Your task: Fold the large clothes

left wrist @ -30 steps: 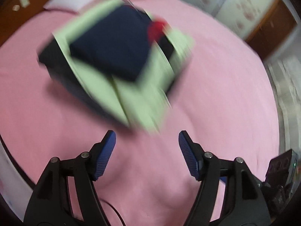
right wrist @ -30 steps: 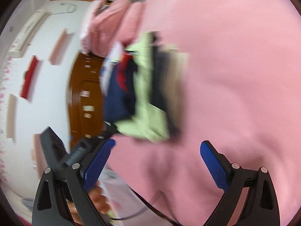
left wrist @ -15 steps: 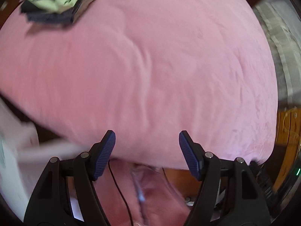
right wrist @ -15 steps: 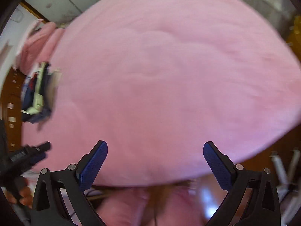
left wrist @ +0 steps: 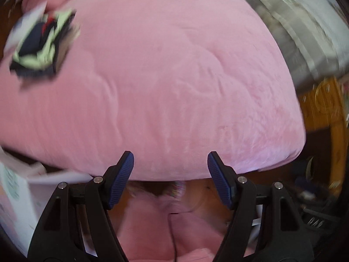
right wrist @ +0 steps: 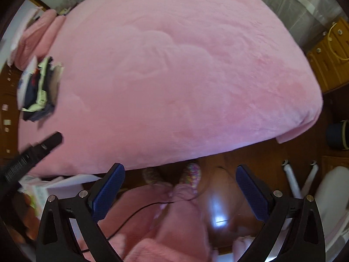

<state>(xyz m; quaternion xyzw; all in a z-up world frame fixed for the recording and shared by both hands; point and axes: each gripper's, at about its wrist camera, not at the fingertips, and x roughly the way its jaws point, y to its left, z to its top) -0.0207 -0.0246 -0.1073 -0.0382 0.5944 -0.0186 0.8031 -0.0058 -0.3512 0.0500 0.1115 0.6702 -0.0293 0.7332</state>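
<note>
Folded clothes: one stack, navy and pale green with a red patch, lying at the far left corner of the bed, near pink pillows. Bed: covered in pink plush, otherwise smooth. Left tool: released, blue pads spread, nothing between them, held over the bed's near edge. Right tool: released, pads wide apart, holding nothing, above pink-trousered legs and patterned slippers on wooden floor.

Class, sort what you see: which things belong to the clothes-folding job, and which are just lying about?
Job: folded clothes stack, pink bed cover, left gripper, right gripper, both open.

Lying about: slippers, black cable, white curtain, wooden drawers.
</note>
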